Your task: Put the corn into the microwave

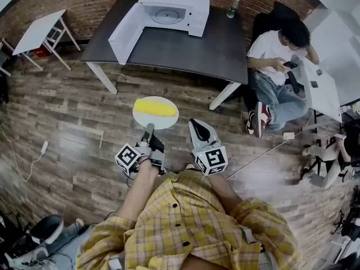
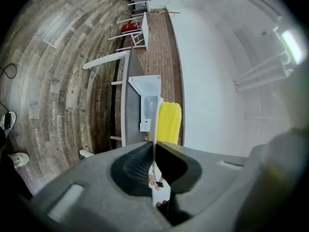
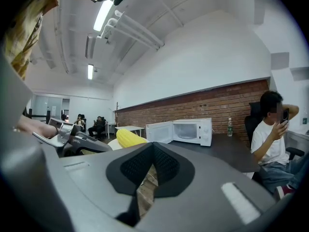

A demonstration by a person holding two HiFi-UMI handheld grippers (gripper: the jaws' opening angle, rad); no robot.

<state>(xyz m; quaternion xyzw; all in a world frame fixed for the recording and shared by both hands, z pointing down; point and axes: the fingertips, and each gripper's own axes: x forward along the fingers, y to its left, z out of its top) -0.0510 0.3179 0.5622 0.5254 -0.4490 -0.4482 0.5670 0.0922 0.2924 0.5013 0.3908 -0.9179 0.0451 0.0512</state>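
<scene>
The corn [image 1: 154,107] lies lengthwise on a round white plate [image 1: 157,122] that is held in the air over the wooden floor [image 1: 67,122], well short of the microwave [image 1: 174,10]. In the left gripper view the corn [image 2: 169,122] shows as a yellow cob against the plate [image 2: 155,124], which is seen edge-on. The left tongs [image 1: 149,129] pinch the near rim of the plate; in their own view the rim runs straight down between the dark pads, which press on it from both sides [image 2: 153,151]. The right tongs [image 1: 194,122] hover just beside the plate on its right and do not touch it. In the right gripper view they are pressed together at the tips with nothing between them [image 3: 153,146], and the corn [image 3: 130,138] sits just off to their left.

The microwave stands at the far edge of a dark worktop [image 1: 191,49] with its door [image 1: 126,32] swung wide open to the left and the white inside showing. A bottle [image 1: 233,7] stands on the worktop to the right of the microwave. A seated person [image 1: 278,66] in a white shirt sits at the worktop's right end, looking at a phone [image 1: 289,64]. A small white table [image 1: 39,32] stands apart on the left, by the brick wall.
</scene>
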